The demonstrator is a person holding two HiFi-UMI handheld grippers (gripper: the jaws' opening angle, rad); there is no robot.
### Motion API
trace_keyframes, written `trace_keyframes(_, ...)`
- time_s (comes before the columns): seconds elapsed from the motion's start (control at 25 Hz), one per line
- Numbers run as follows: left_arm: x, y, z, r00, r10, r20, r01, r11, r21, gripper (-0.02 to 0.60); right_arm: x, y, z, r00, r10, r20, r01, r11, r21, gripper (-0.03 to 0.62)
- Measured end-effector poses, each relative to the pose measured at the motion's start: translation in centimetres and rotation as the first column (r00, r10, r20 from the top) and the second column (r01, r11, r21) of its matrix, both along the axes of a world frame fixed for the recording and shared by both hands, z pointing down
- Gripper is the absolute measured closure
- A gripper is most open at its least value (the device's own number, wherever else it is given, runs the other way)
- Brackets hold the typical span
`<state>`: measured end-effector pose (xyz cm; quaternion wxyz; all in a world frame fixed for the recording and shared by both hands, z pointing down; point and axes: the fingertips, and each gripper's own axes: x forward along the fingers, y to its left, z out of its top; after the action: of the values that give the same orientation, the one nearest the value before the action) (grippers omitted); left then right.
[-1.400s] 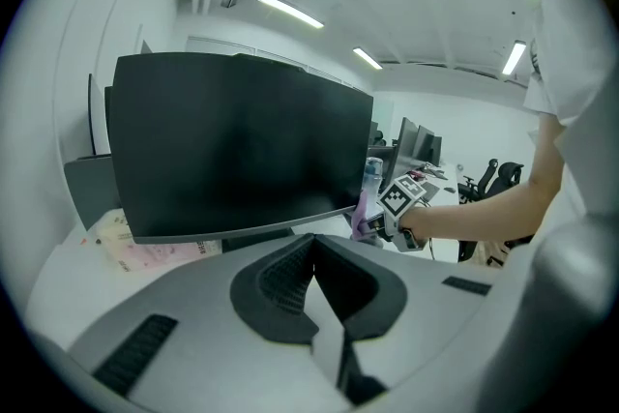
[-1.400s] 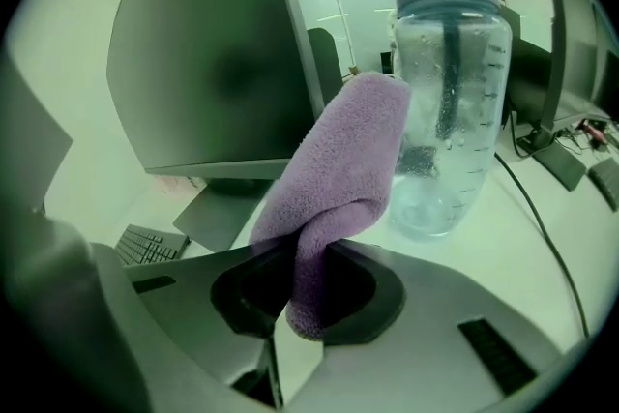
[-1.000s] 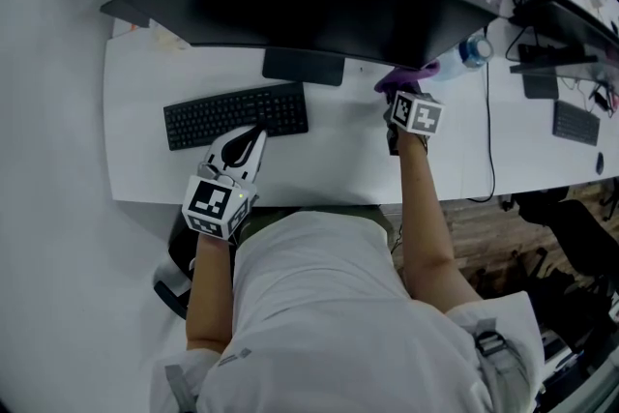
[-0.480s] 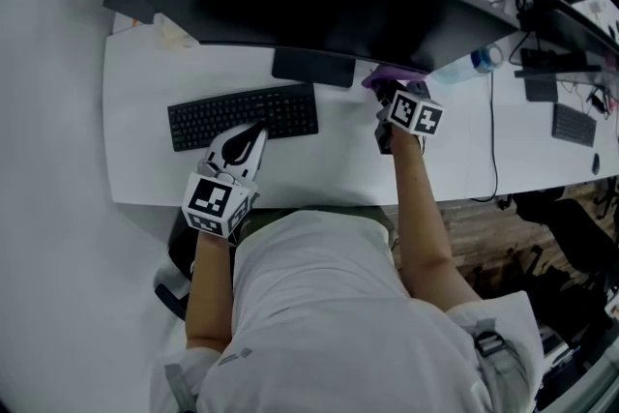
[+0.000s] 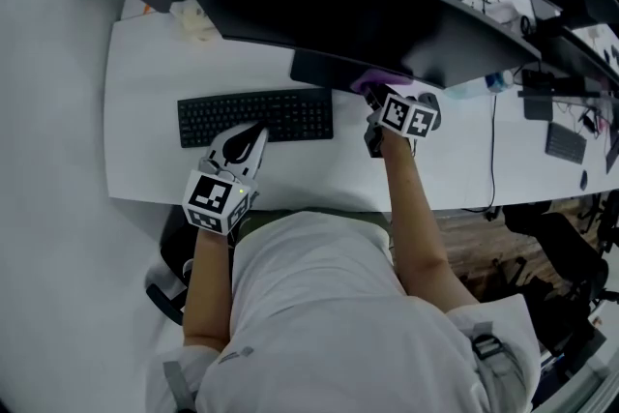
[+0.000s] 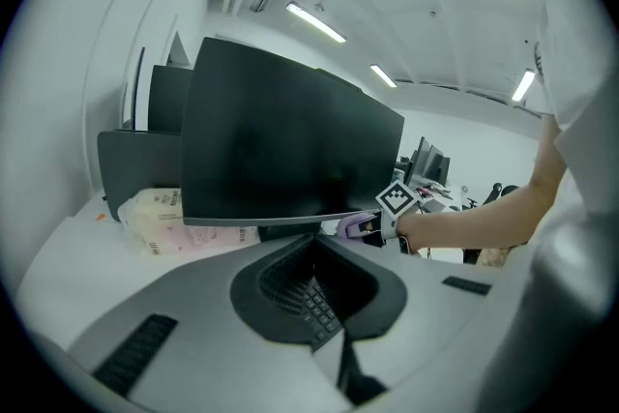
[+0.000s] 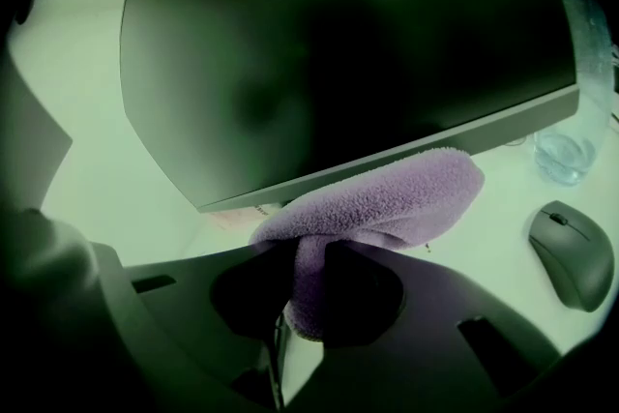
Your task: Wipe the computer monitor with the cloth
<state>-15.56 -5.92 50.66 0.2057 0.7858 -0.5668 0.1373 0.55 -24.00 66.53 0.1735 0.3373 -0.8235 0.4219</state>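
A wide curved black monitor (image 5: pixel 329 5) stands at the back of the white desk (image 5: pixel 145 82); its dark screen (image 7: pixel 338 44) fills the right gripper view. My right gripper (image 5: pixel 382 106) is shut on a fluffy purple cloth (image 7: pixel 372 208), held just under the screen's lower edge beside the stand (image 5: pixel 324 71). The cloth (image 5: pixel 368 80) peeks out from under the monitor in the head view. My left gripper (image 5: pixel 242 145) rests shut near the desk's front, its tips over the black keyboard (image 5: pixel 256 116).
A grey mouse (image 7: pixel 573 251) and a clear water bottle (image 7: pixel 571 145) lie right of the cloth. A pale tissue pack (image 6: pixel 160 218) sits at the far left behind the monitor. Other monitors, cables and a second keyboard (image 5: pixel 566 142) crowd the desk on the right.
My right gripper has carried the purple cloth left and farther under the monitor's lower edge. The left gripper has stayed by the keyboard.
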Motion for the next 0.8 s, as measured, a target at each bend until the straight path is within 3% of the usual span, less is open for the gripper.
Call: trace_keyframes(0.8, -9.3, 2.6, 1.8, 0.992, -0.095, -0.082, 0.097, 0.995, 0.027, 0.581, -13.7, 2.4, -0.7, 0.996, -0.071, 0.054, 0.072, 0.997, -0.017, 0.525)
